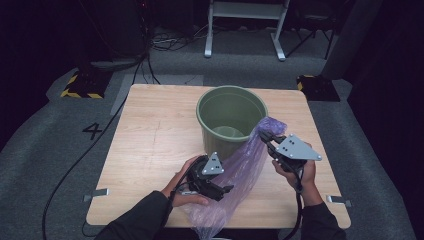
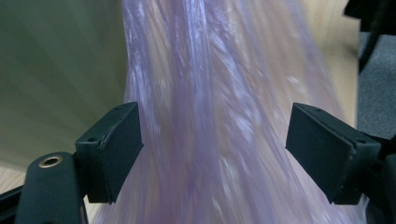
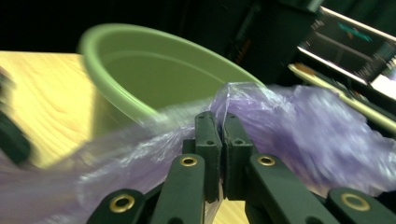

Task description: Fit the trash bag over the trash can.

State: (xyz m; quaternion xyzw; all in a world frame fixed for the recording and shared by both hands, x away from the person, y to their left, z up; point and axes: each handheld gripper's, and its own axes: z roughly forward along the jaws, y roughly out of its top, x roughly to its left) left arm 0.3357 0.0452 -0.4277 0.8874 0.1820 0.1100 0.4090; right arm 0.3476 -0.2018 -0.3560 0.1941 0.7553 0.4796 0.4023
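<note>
Purple bag (image 1: 239, 175) pinched in raised right tool (image 1: 268, 137) (jaws together), left tool (image 1: 226, 189) agape

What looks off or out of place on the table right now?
Nothing is spilled or damaged. The purple plastic bag is still outside the green bin, stretched aslant beside it, its top pinched in the right gripper, its lower end trailing over the table edge.

One sign can be read: the number "4" (image 1: 93, 131), marked in dark on the grey floor (image 1: 45, 150), left of the table (image 1: 150, 135).
</note>
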